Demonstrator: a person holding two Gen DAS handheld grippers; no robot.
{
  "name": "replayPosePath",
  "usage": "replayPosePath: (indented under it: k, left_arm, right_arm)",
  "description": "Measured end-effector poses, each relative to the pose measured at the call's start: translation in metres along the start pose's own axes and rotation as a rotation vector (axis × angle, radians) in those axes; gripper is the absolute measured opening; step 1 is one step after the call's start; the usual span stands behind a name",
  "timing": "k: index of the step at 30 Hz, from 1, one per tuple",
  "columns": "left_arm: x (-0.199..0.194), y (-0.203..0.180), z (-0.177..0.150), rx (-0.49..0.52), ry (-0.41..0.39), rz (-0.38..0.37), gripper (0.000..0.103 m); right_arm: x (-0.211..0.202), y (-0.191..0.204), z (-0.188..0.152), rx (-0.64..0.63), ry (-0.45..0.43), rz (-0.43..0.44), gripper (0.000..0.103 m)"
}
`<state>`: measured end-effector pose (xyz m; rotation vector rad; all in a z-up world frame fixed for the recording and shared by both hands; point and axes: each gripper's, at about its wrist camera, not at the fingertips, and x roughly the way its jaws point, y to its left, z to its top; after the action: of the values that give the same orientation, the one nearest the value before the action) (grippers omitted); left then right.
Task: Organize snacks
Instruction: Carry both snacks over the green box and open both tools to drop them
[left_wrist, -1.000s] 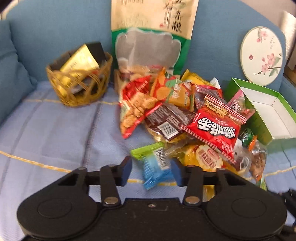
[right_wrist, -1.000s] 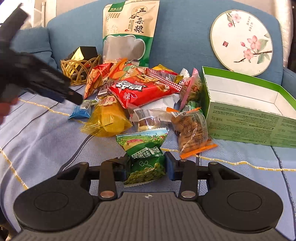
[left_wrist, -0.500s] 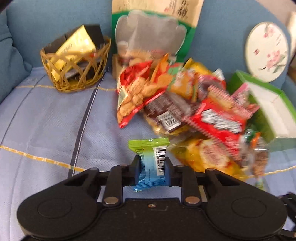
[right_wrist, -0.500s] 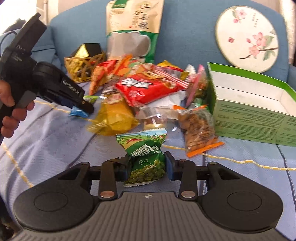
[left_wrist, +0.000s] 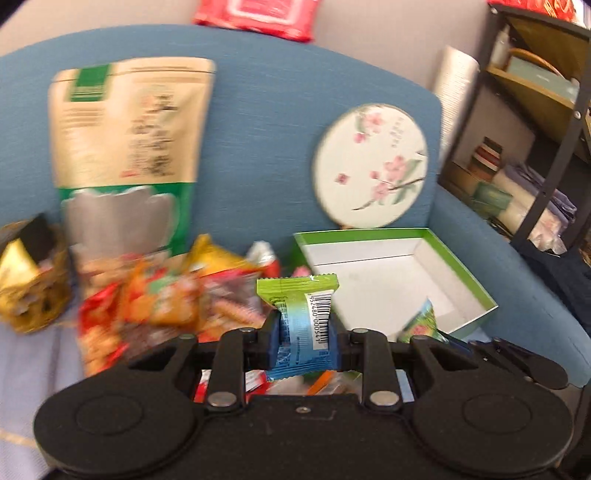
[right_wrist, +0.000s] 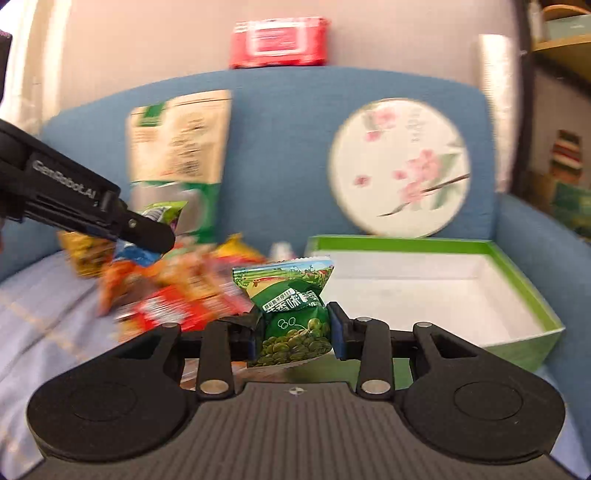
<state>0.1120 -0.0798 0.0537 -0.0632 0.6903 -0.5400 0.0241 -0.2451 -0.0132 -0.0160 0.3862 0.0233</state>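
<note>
My left gripper (left_wrist: 303, 341) is shut on a small blue-and-green snack packet (left_wrist: 303, 325) and holds it in the air above the snack pile (left_wrist: 166, 306). My right gripper (right_wrist: 295, 336) is shut on a green pea snack packet (right_wrist: 293, 314), lifted in front of the open green box (right_wrist: 424, 291). The box also shows in the left wrist view (left_wrist: 388, 273), white inside. The left gripper shows in the right wrist view (right_wrist: 92, 210) at the left, over the blurred pile (right_wrist: 177, 291). The pea packet (left_wrist: 421, 325) peeks into the left wrist view.
A tall beige-and-green pouch (left_wrist: 129, 155) and a round floral fan (left_wrist: 369, 166) lean on the blue sofa back. A wicker basket (left_wrist: 29, 291) sits at the left. A red wipes pack (right_wrist: 279, 40) lies on the sofa top. Shelves (left_wrist: 535, 110) stand at the right.
Both grippers rose from the sofa seat with their packets and swung right toward the green box. The left gripper shut on the blue packet a second ago.
</note>
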Motion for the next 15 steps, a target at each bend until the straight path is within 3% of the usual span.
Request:
replayPosePath:
  k: [9,15]
  left_arm:
    - [0.109,-0.046,0.016,0.061,0.063,-0.052,0.028]
    - [0.145,-0.060,0.010,0.110,0.097,-0.048,0.029]
  right_arm:
    - [0.050,-0.053,-0.008,0.021,-0.013,-0.158,0.061]
    - [0.066,-0.063,-0.018,0.050,0.033,-0.153,0.061]
